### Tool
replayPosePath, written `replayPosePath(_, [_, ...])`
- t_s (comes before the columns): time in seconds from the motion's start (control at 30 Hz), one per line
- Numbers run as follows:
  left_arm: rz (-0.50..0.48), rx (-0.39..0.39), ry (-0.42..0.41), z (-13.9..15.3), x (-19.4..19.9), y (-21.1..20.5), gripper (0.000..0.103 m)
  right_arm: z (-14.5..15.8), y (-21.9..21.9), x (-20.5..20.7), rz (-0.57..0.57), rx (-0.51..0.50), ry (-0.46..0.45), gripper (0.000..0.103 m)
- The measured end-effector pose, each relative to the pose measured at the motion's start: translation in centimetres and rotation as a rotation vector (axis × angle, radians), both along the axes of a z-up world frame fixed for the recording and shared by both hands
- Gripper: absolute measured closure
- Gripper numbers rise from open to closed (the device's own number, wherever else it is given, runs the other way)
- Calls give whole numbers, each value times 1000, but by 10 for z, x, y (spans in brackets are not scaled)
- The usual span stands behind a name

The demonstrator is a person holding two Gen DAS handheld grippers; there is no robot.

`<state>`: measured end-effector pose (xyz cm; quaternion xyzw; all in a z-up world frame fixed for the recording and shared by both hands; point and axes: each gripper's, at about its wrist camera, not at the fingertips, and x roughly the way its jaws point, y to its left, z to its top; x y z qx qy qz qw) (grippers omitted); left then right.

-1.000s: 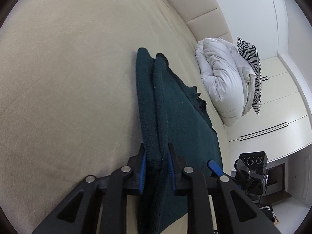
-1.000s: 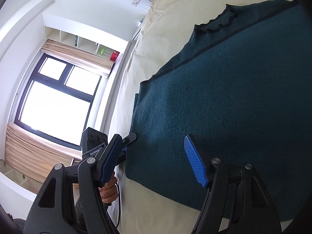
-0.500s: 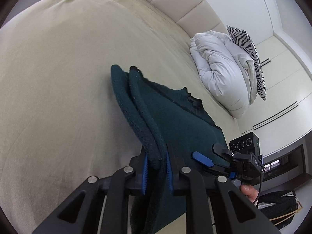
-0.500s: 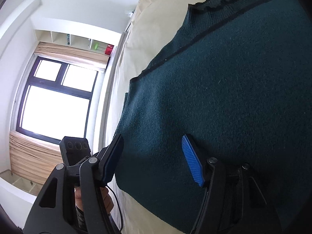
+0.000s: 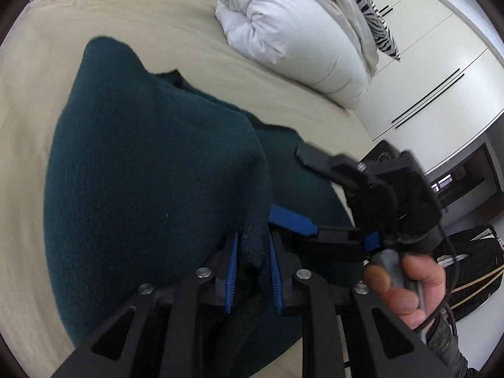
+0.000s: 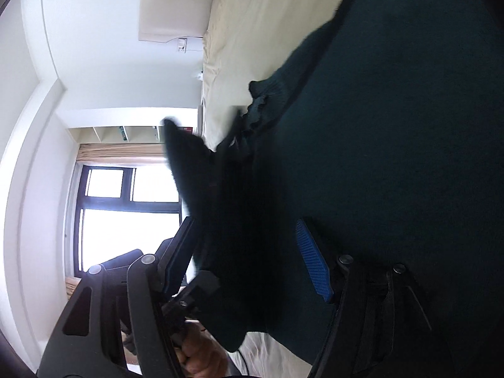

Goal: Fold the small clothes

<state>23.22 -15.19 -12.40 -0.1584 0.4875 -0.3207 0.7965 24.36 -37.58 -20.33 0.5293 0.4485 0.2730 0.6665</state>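
Note:
A dark teal knit sweater (image 5: 151,182) lies on a beige bed (image 5: 37,72). My left gripper (image 5: 252,252) is shut on its edge and holds that side lifted, so the cloth drapes over the rest. In the right wrist view the sweater (image 6: 393,126) fills the right side, and the lifted flap hangs between the fingers of my right gripper (image 6: 245,252), which is open with its jaws wide apart. The right gripper also shows in the left wrist view (image 5: 315,189), just right of the left one, over the sweater.
A white duvet (image 5: 283,22) and a zebra pillow (image 5: 371,9) lie at the head of the bed. White wardrobes (image 5: 441,63) stand beyond. A window (image 6: 126,214) and wall shelf (image 6: 126,132) show in the right wrist view.
My left gripper has lifted the sweater's edge and carried it right, toward the right gripper. The flap now hangs between the right gripper's open fingers, which moved closer over the sweater.

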Motion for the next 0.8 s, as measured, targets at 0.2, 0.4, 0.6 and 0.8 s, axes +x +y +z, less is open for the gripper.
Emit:
replayPosePath(0.2, [-8, -114, -111, 34, -36, 31, 48, -2, -8, 5, 30, 9, -10, 41])
replayPosePath(0.4, [90, -129, -182, 41, -66, 89, 44, 7, 16, 6, 59, -81, 6, 41])
replayPosePath(0.6, [182, -126, -103, 18, -56, 115, 45, 18, 35, 3, 89, -234, 31, 61])
replayPosePath(0.8, [169, -130, -116, 24, -56, 116, 45, 25, 52, 0, 138, -405, 28, 91])
